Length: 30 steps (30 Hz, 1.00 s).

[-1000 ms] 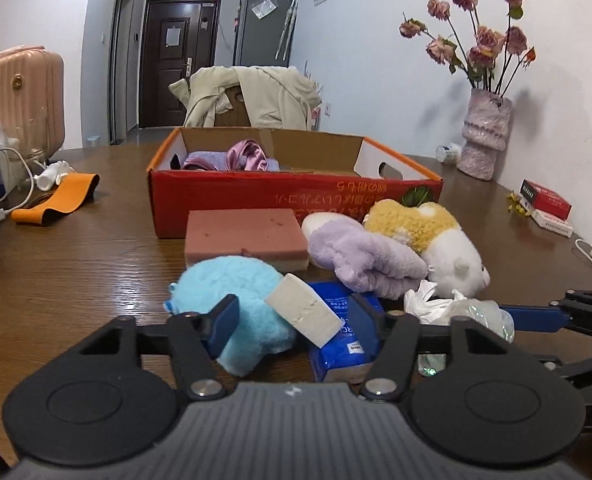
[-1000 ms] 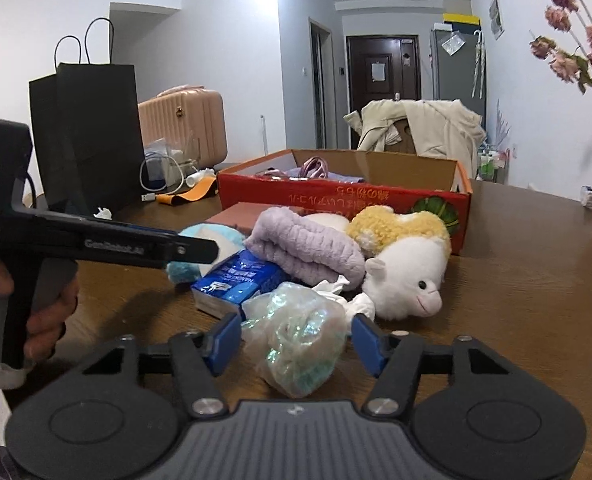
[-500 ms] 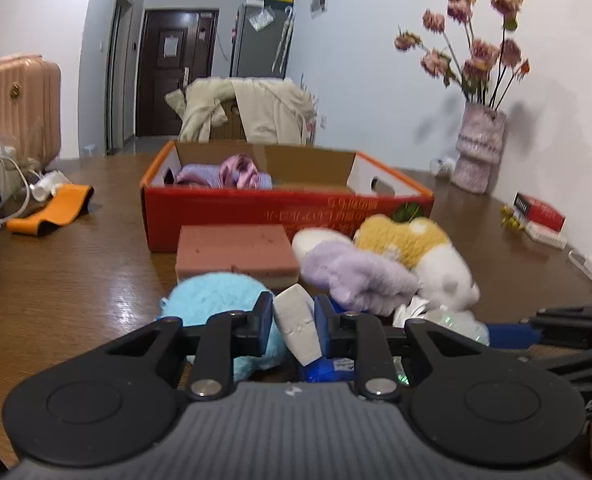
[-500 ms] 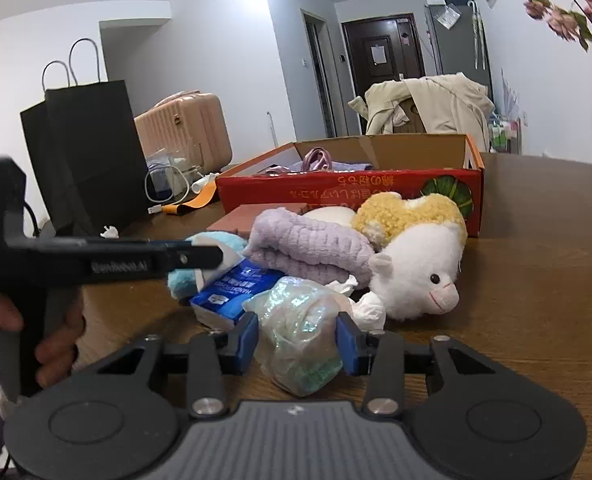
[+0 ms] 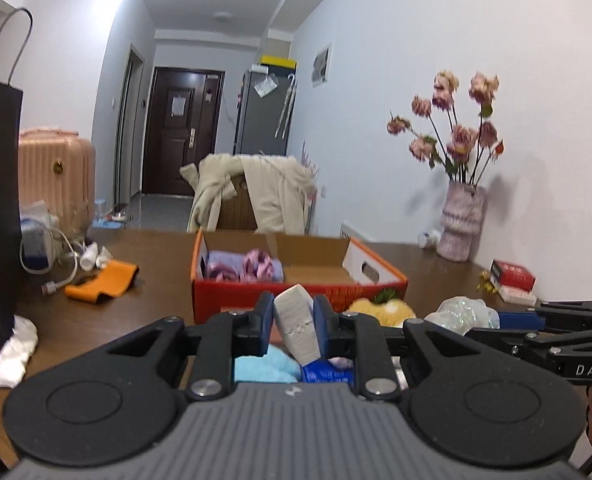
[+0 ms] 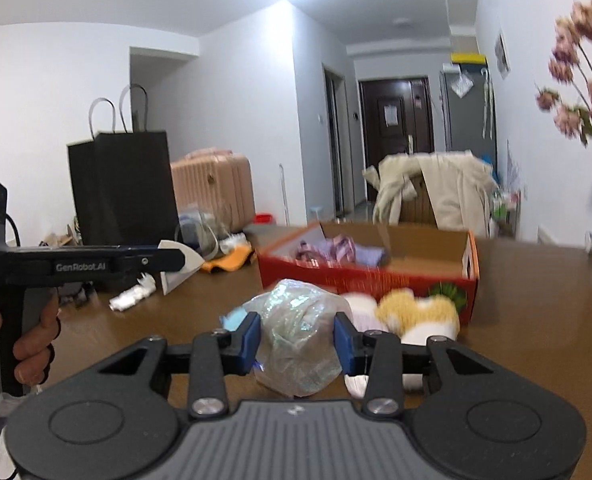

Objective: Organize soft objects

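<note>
Soft objects are being gathered toward the red cardboard box (image 5: pixel 296 292), which stands open-topped on the brown surface (image 5: pixel 144 312) so that things can be dropped in from above; purple and pink fabric (image 5: pixel 244 266) is already laid in its left end, while the right end is left bare, presumably as room for what comes next. Just in front of the box a yellow-and-white plush toy (image 6: pixel 416 314) and a light blue fluffy item (image 5: pixel 264 366) are seen on the surface, not yet collected. A crumpled clear plastic bag (image 6: pixel 300 336) is held clear of the surface by the right tongs (image 6: pixel 298 338), clenched on its sides. A small white foam block (image 5: pixel 298 328) is pinched upright by the left tongs (image 5: pixel 294 328), whose jaws have just been closing onto it. Both pieces are judged to be carried high so that the box wall can be cleared.
</note>
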Motion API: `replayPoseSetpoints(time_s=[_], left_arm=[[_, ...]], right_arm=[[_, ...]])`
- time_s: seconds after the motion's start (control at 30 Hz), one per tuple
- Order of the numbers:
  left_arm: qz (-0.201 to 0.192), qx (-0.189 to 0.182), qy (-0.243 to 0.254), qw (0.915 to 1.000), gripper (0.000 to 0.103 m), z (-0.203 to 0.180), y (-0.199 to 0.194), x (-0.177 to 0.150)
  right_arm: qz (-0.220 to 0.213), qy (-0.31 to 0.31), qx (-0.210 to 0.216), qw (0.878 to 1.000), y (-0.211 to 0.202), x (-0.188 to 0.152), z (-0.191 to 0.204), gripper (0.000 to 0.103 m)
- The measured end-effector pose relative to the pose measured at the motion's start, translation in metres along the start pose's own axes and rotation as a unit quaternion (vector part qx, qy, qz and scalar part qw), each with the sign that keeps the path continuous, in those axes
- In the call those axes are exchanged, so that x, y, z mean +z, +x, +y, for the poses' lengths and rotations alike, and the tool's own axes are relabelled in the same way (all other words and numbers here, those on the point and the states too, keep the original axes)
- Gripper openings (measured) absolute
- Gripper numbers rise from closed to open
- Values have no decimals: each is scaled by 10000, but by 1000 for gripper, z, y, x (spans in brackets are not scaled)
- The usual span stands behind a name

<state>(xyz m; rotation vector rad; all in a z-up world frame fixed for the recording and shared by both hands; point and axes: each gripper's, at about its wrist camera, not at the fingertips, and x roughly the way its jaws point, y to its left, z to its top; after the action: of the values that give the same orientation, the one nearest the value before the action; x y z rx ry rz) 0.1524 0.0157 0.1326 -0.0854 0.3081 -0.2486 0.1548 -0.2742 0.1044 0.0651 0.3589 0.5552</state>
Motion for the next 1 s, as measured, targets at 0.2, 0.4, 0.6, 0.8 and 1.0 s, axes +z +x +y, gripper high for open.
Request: replayPoseSetpoints(time_s=[0.2,0.4,0.6,0.8,1.0], left_arm=[[128,-157,-126,9997,22,17,26,30],[469,-65,-28,9989,22,44,103,60],[1072,-124,-78,9941,23,74,199,69],[1738,-90,67,9847,28,92,268,50],[1753,-245,92,9842,52,109,266,43]], right_arm=[[-51,-46,92,9999,24,40,-9,38],[166,42,221,9996,90,80,-30,38],[519,223,136,9983,188,98,-52,38],[1151,683,70,9910,278,81,-75,38],[1598,1303,401,9777,323,59,-89,45]])
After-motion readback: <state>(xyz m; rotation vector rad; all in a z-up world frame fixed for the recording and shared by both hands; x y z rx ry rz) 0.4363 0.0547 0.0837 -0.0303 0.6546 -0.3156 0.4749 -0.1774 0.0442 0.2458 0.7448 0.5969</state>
